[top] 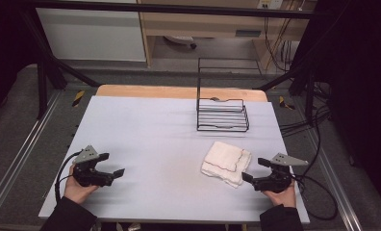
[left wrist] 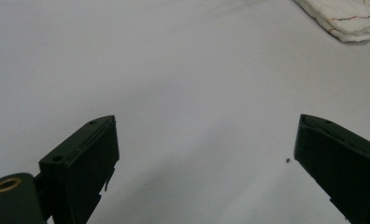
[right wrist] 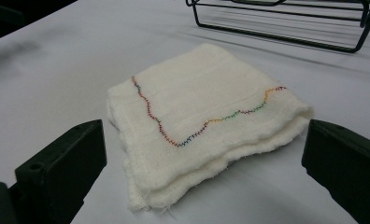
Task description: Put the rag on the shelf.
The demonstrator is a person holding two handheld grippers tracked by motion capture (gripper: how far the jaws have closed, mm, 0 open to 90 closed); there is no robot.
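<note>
White folded cloth (top: 226,162) lies untouched on the table (top: 145,139), near the wire rack (top: 222,115).
Right gripper (top: 254,170) faces it, jaws wide and empty; left gripper (top: 110,164) waits wide, well apart; nothing is picked up yet.

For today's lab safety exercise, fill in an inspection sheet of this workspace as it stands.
Surface: pale table, bare in the middle.
Job's things: folded white cloth with coloured stitching, lying flat; black wire rack behind it.
Clutter: nothing seen.
Tongs: left tongs open over bare table; right tongs open, next to the cloth, not gripping it.
Cables: black cables trail off the right edge.
Surroundings: dark frame, grey floor.
</note>
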